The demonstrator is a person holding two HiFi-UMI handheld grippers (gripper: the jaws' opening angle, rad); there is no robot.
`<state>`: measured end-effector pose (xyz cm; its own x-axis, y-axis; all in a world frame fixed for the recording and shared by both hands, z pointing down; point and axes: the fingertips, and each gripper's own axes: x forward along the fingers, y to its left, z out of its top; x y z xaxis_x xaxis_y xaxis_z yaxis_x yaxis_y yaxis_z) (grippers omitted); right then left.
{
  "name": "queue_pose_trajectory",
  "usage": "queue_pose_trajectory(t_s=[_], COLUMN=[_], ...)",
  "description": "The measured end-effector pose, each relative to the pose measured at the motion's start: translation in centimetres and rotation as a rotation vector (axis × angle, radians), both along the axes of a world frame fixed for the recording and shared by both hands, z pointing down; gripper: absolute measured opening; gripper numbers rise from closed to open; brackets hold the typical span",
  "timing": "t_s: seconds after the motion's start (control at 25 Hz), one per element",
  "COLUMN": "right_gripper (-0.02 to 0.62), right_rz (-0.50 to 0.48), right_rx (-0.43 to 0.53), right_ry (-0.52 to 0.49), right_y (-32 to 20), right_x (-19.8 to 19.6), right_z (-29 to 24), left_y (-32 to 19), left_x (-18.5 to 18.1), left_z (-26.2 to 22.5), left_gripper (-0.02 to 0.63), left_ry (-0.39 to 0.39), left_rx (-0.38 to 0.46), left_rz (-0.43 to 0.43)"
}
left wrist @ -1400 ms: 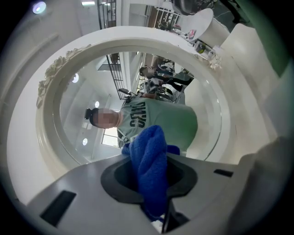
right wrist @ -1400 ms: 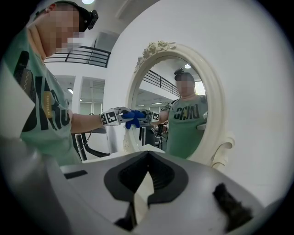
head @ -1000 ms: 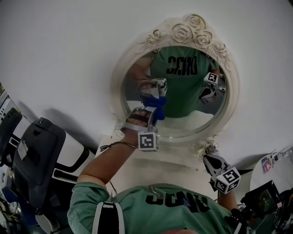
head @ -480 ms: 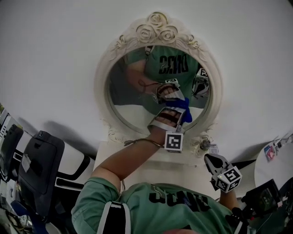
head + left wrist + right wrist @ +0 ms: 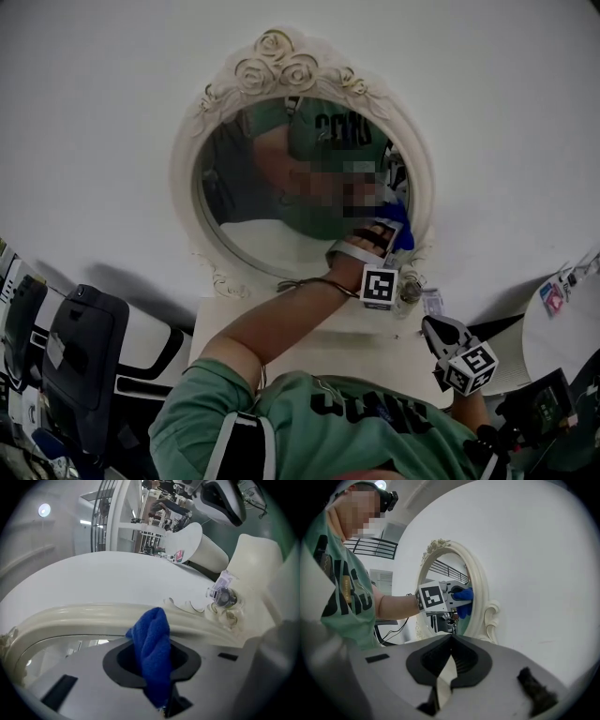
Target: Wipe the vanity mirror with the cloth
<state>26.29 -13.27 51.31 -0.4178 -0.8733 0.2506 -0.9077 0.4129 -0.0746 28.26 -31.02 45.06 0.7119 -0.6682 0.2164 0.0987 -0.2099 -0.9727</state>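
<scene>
Blue and soft, the cloth [image 5: 404,238] sits at the lower right edge of the mirror [image 5: 272,239] in the head view, pinched by the left gripper [image 5: 394,234]. The right gripper [image 5: 433,326] hangs low, apart from the mirror. Whether cloth meets glass is hidden behind the gripper, and much of the reflection is hard to read.

The left gripper view shows its jaws clamped on the bunched cloth, whose free end pokes out over the cream frame [image 5: 84,616]. It looks light and limp, likely to fold under pressure, so a grip near its middle suits it. The glass is probably fragile.

The right gripper view shows those jaws closed together on nothing.
</scene>
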Motion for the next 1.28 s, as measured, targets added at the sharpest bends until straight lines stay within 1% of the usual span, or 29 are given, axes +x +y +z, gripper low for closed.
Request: queue_pose_trajectory(t_s=[0.12, 0.2, 0.28, 0.36, 0.48, 0.64, 0.72, 0.8, 0.88, 0.92, 1.04, 1.2, 1.28], right_gripper=[0.012, 0.012, 0.012, 0.012, 0.012, 0.012, 0.012, 0.012, 0.012, 0.012, 0.012, 0.012, 0.012], right_rz=[-0.007, -0.022, -0.04, -0.05, -0.063, -0.109, -0.136, -0.159, -0.17, -0.175, -0.192, -0.182, -0.174], right_rx=[0.002, 0.012, 0.016, 0.013, 0.001, -0.004, 0.005, 0.008, 0.003, 0.0, -0.006, -0.013, -0.019], right_ry=[-0.002, 0.003, 0.01, 0.018, 0.027, 0.051, 0.066, 0.084, 0.098, 0.102, 0.114, 0.123, 0.123], right_y=[-0.4, -0.8, -1.2, -1.5, -1.7, -2.9, -3.6, -4.0, -4.1, -4.1, -4.0, -4.1, -4.1], right_x=[-0.3, -1.0, -1.7, -2.1, -2.7, -4.6, -5.8, -7.1, -8.2, -8.5, -8.8, -8.7, -8.4], right_z=[-0.2, -0.5, -0.7, -0.8, -1.0, -1.3, -1.7, -2.2, -2.8, -2.9, -2.4, -2.3, -2.1], left_y=[0.3, 0.7, 0.7, 0.1, -2.1, -5.8, -6.9, -7.3, -7.4, -7.7, -8.7, -9.6, -9.8], left_x=[0.0, -1.0, -3.4, -7.2, -15.3, -27.3, -32.1, -35.3, -37.2, -38.0, -39.6, -39.3, -39.1], left_z=[-0.2, -0.5, -0.9, -1.1, -1.2, 0.0, 0.6, 1.3, 2.2, 3.0, 5.3, 6.9, 7.3], left_gripper=[0.097, 0.097, 0.097, 0.097, 0.097, 0.097, 0.097, 0.097, 0.097, 0.097, 0.097, 0.097, 0.097], left_ry=[0.003, 0.026, 0.064, 0.101, 0.124, 0.122, 0.115, 0.108, 0.099, 0.083, 0.044, 0.016, 0.016], left_rx=[-0.015, -0.02, -0.026, -0.033, -0.009, -0.015, -0.022, -0.034, -0.052, -0.059, -0.089, -0.094, -0.098], left_rz=[0.013, 0.028, 0.027, -0.009, -0.134, -0.349, -0.439, -0.503, -0.542, -0.561, -0.602, -0.597, -0.593])
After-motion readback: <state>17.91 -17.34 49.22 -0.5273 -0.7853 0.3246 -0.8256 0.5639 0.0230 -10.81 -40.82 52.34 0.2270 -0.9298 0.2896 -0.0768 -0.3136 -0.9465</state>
